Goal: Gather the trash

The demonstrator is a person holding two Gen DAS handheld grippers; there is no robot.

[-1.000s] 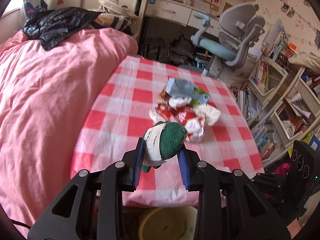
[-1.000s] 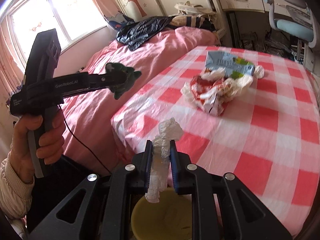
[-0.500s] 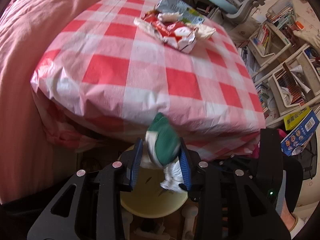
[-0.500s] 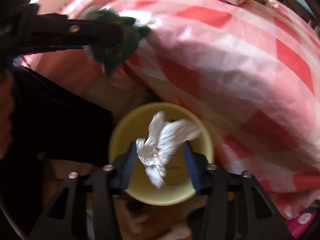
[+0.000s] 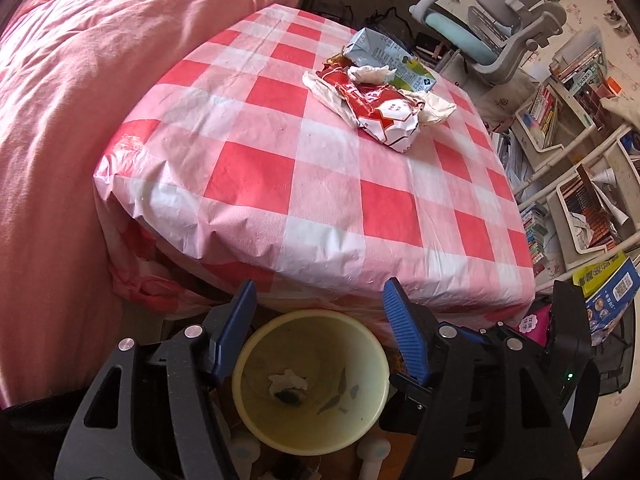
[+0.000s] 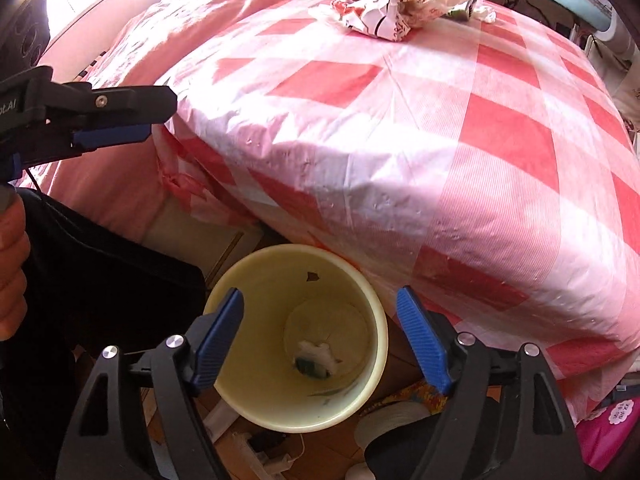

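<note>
Fingers: both pairs opening, nothing between | bin (image 5: 384,364): upright, mouth up | trash (image 6: 316,358): at bottom

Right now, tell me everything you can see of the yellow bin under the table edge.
The bin is a round, pale yellow bucket, plastic by its look, open at the top with a thick rolled rim. It stands upright on the floor, partly tucked under the overhang of the checked tablecloth. Its inner wall is stained and carries a few dark scraps. At the bottom lie a white tissue and a green wrapper, touching each other. Nothing grips the bin.
</note>
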